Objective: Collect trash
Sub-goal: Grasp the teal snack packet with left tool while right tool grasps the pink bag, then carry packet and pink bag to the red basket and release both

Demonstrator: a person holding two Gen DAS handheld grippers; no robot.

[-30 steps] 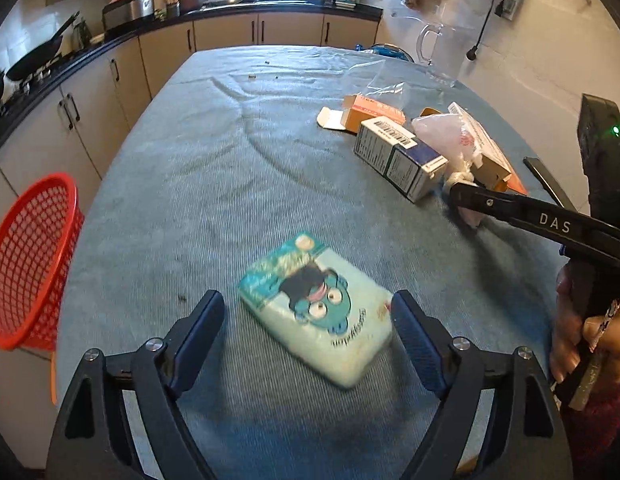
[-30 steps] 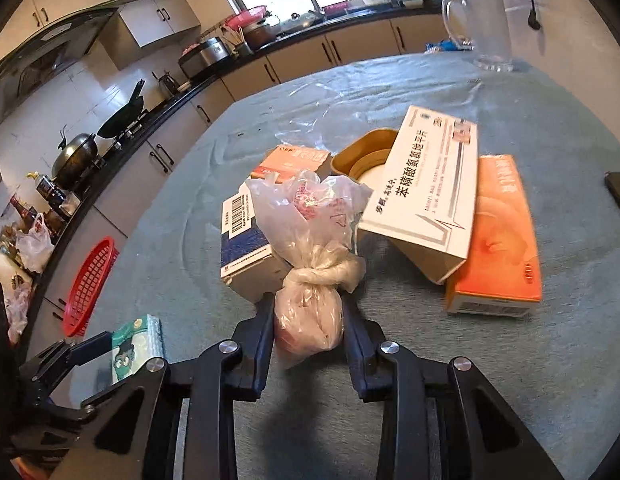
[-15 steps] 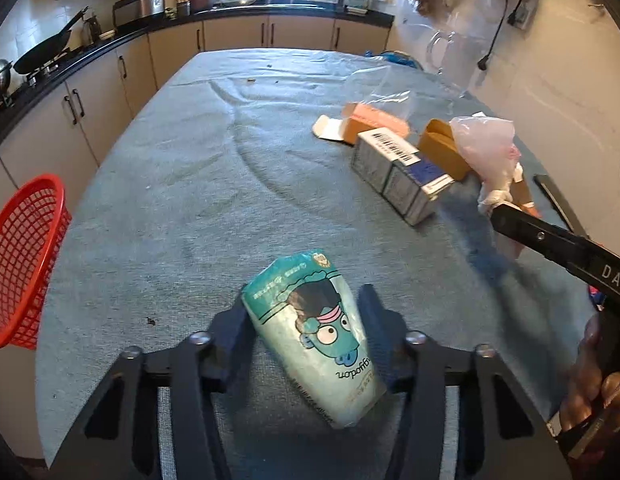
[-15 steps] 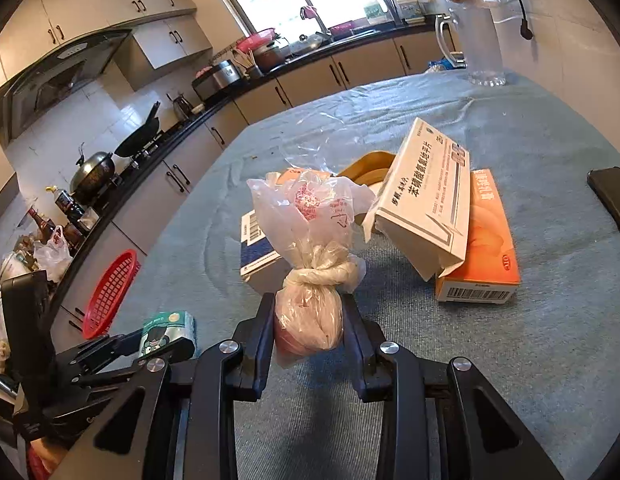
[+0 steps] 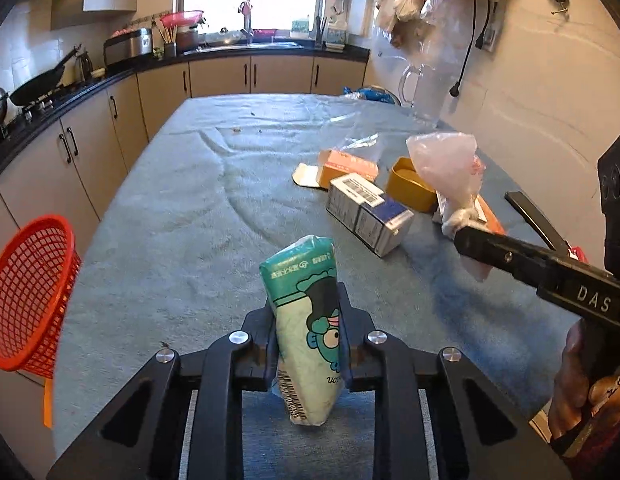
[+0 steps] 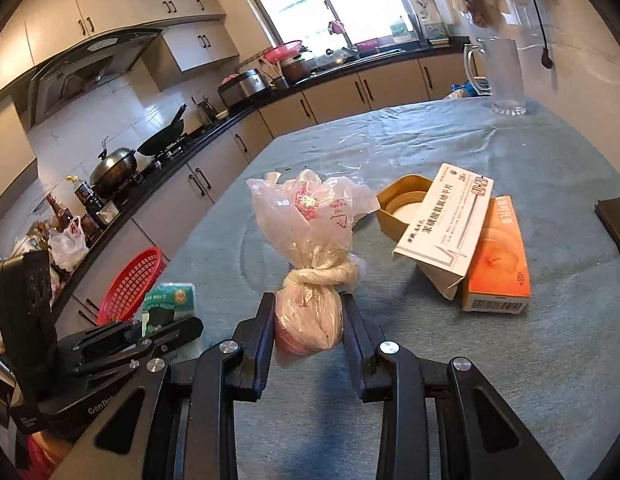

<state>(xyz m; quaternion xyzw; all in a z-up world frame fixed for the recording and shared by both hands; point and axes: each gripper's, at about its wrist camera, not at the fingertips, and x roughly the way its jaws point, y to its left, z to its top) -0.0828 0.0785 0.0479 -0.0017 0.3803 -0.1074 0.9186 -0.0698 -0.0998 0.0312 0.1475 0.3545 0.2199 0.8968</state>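
- Left wrist view: the left claw (image 5: 306, 336) is clamped on a tissue pack (image 5: 308, 320), mint green with a cartoon face in a black hat. The pack stands nearly upright between the pads, top end tilted a little left, held up off the surface (image 5: 182, 216).
- Same view, over on the right: the right claw (image 5: 470, 246) comes in from the side, pinching a knotted plastic bag (image 5: 450, 172), pinkish and see-through, loose top flaring up above the knot.
- Still left view: a red basket (image 5: 26, 296) sits off the left edge of the surface. Mid-surface there's a blue-and-white box (image 5: 368, 214) with a barcode, an orange box (image 5: 346, 164) with its flap open behind it, and a yellow tub (image 5: 410, 190) just beside.
- Right wrist view: the right claw (image 6: 308, 320) grips the round lower bulge of the plastic bag (image 6: 310, 240) under the knot, with red print showing on the crumpled top.
- Only this view shows the white box (image 6: 446, 224) with Chinese text, leaning on an orange carton (image 6: 498, 256), with the yellow tub (image 6: 402, 204) touching its far end.
- Also here: the left claw (image 6: 170, 330) at lower left with the tissue pack (image 6: 170, 300) in it, the red basket (image 6: 130, 280) right behind it, and a clear jug (image 6: 502, 76) at the far end of the surface (image 6: 510, 360).
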